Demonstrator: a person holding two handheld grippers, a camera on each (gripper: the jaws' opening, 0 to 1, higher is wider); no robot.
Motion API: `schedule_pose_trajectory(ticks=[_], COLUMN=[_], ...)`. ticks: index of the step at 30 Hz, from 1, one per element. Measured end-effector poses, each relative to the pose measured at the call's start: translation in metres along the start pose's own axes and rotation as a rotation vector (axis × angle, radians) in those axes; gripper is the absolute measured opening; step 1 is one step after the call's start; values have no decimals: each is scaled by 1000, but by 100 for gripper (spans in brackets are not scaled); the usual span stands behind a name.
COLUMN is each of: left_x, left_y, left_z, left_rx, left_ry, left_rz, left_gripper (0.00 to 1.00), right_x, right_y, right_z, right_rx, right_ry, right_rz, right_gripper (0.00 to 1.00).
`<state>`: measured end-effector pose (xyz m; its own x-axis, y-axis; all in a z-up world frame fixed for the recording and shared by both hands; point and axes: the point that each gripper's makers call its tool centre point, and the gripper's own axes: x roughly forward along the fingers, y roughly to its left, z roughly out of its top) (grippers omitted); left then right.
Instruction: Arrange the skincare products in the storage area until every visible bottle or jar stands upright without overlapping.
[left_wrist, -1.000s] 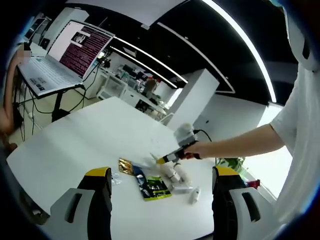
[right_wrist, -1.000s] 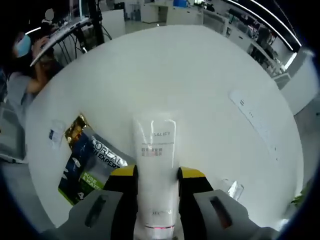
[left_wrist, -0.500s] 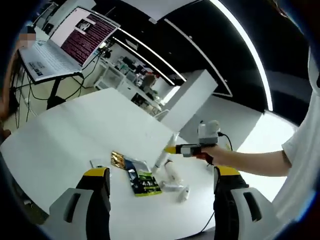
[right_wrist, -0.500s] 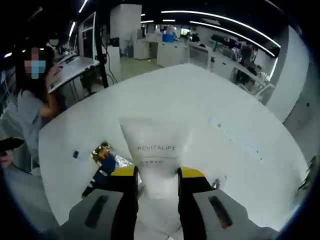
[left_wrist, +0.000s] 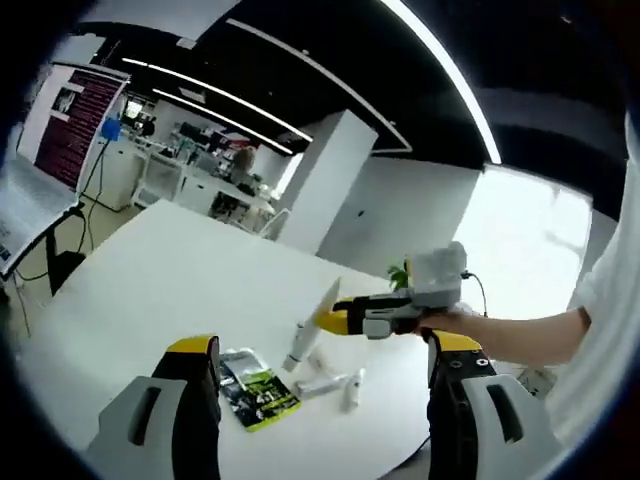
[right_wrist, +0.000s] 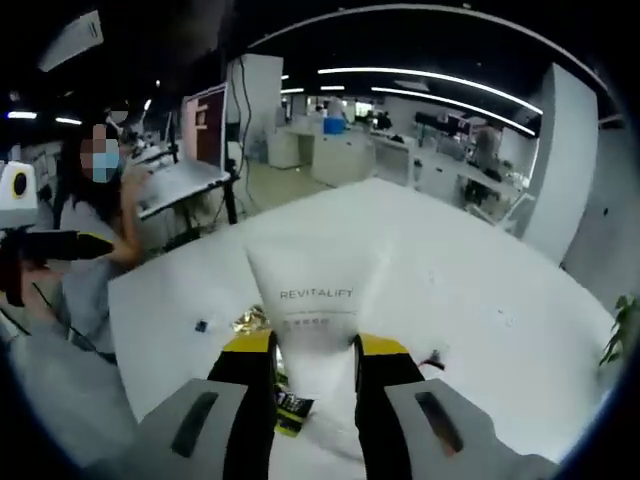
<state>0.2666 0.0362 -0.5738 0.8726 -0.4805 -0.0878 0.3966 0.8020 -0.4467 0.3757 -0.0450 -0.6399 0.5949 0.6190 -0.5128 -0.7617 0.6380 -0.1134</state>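
The white flat-ended REVITALIFT squeeze tube (right_wrist: 315, 300) is clamped between the jaws of the right gripper (right_wrist: 314, 352), lifted above the white table (left_wrist: 150, 290) with its long axis slanting, cap end lowest. Below it lie small white bottles (left_wrist: 335, 384) and a green-and-black sachet (left_wrist: 258, 392). The left gripper (left_wrist: 318, 362) hangs nearer these, jaws spread and empty, so righting the tube falls to the right

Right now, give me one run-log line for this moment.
right gripper: shut on white Revitalift tube, lifted | left gripper: open | green sachet: flat on table
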Motion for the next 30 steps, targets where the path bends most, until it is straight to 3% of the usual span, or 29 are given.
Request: schedule_pose_trajectory(ticks=[2,3,4,5,7,8,9,10,12,14,18,23,30], left_x=[10,16,19,24,29,30,29,21,3,-12,-26,-32,-50], left_y=[-11,-16,-20,-25,-31,-33,-33,-25,-8,7,30,36,58], left_z=[4,6,6,5,4,0,-5,-15,-25,-36,-50,-46,-73], left_rx=[15,27,37,46,49,51,66,96,67,13,1,19,-33], left_ry=[3,5,7,16,20,30,43,84,89,111,157,132,131], left_rz=[-21,-27,-34,-41,-42,-36,-32,0,70,122,177,201,238], left_gripper=[77,76,75,73,68,66,65,63,64,64,64,65,70], right_x=[-11,-17,-33,-38,-49,-50,-50,-50,-53,-55,-37,-10,18], right_y=[10,15,9,35,39,36,39,42,39,36,34,34,31], right_z=[2,3,15,26,28,18,15,0,-26,-38,-53,-39,-36], right_rx=[-22,-38,-65,-80,-100,-118,-121,-101,-43,27,47,67,77], right_ry=[-24,-28,-86,-133,-114,-86,-85,-62,-17,-17,47,58,98], right_rz=[1,5,-103,23,9,-18,-8,13,7,0,24,67,107], right_gripper=[28,10,1,1,1,1,1,1,1,1,1,2,19])
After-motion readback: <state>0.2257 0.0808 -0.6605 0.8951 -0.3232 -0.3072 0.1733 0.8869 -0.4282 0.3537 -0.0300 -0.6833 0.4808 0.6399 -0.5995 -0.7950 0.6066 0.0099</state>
